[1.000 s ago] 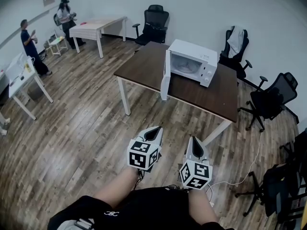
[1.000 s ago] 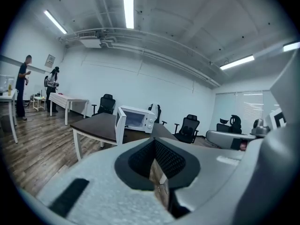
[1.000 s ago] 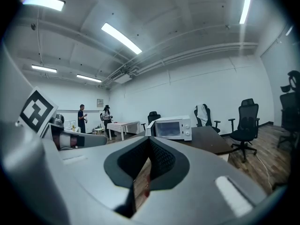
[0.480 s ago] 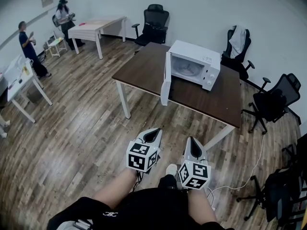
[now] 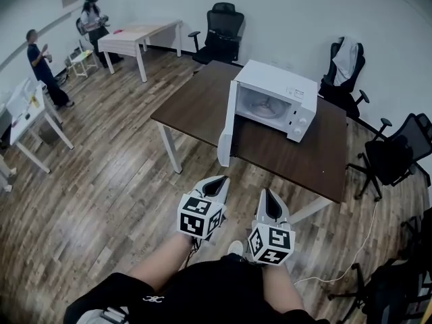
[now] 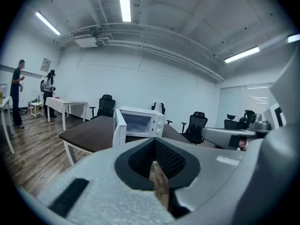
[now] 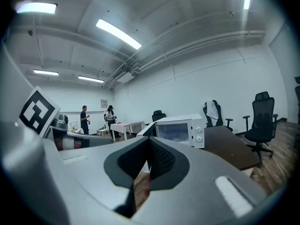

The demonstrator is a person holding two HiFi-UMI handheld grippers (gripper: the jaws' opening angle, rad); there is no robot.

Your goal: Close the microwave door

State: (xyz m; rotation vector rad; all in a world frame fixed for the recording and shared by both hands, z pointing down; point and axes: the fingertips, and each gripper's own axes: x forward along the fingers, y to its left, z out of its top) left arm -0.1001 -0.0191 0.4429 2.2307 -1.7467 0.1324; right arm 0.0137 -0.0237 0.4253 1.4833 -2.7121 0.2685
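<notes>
A white microwave [image 5: 280, 100] stands on a dark brown table [image 5: 192, 103], and its door [image 5: 228, 130] is swung wide open towards me. Both grippers hover over the wooden floor, short of the table's near edge and apart from the microwave. My left gripper [image 5: 214, 183] is shut with nothing in it, and my right gripper [image 5: 268, 196] beside it is shut and empty too. In the left gripper view the microwave [image 6: 140, 122] and its open door [image 6: 119, 131] lie ahead beyond the closed jaws [image 6: 153, 161]. The right gripper view shows the microwave [image 7: 180, 130] past its closed jaws [image 7: 149, 158].
Black office chairs stand behind the table [image 5: 224, 29], [image 5: 344, 73] and at the right [image 5: 395, 157]. Light tables [image 5: 138, 39], [image 5: 30, 110] and two people [image 5: 42, 66] are at the far left. A white cable [image 5: 358, 248] runs over the floor at the right.
I have moved forward with both grippers towards the table. The microwave and table now look nearer and larger. Both grippers stay shut.
</notes>
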